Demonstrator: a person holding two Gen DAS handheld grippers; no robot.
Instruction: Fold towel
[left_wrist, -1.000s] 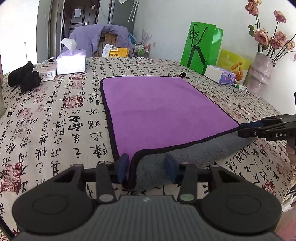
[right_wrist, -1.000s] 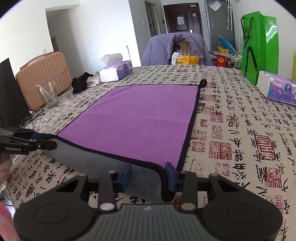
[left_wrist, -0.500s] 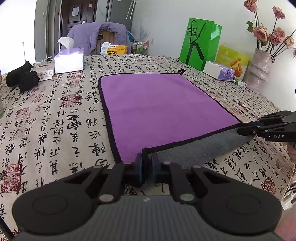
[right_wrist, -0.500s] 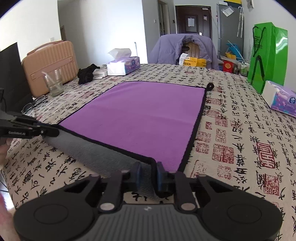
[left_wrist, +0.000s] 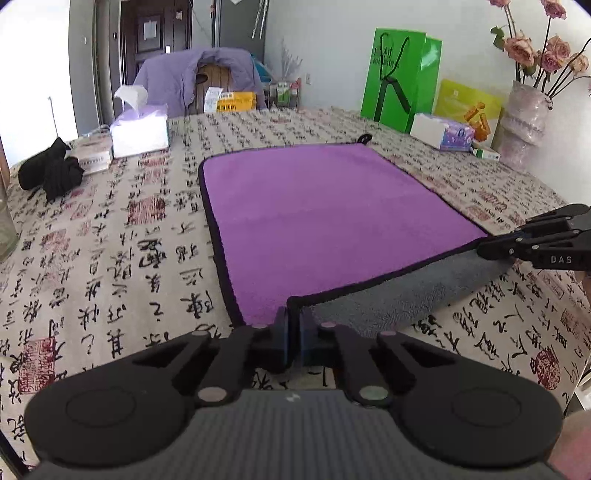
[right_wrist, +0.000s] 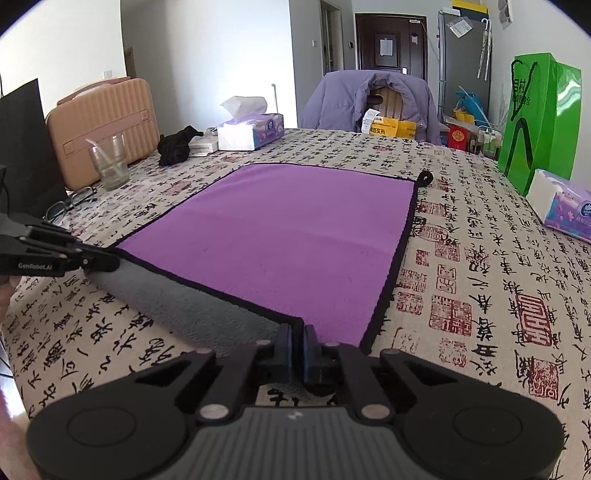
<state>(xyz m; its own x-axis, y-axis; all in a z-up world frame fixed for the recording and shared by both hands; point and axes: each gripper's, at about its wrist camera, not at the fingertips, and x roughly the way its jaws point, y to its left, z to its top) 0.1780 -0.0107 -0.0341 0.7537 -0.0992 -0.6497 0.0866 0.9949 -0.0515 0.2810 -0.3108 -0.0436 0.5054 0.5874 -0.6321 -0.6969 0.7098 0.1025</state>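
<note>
A purple towel (left_wrist: 325, 214) with a black hem and grey underside lies flat on the calligraphy-print tablecloth; it also shows in the right wrist view (right_wrist: 288, 236). Its near edge is lifted, showing the grey side (left_wrist: 399, 291). My left gripper (left_wrist: 293, 328) is shut on the towel's near left corner. My right gripper (right_wrist: 298, 345) is shut on the near right corner. Each gripper shows in the other's view, the right one (left_wrist: 491, 249) and the left one (right_wrist: 107, 260), at the ends of the lifted edge.
A tissue box (left_wrist: 138, 129), black cloth (left_wrist: 50, 171), green bag (left_wrist: 399, 77), tissue pack (left_wrist: 441, 131) and flower vase (left_wrist: 526, 122) stand around the table. A glass (right_wrist: 109, 162), spectacles (right_wrist: 70, 203) and beige case (right_wrist: 99, 125) are at the left. A draped chair (right_wrist: 373, 103) stands behind.
Both grippers went from open around the towel's near corners to shut on them. The near edge has lifted a little, showing more grey underside.
</note>
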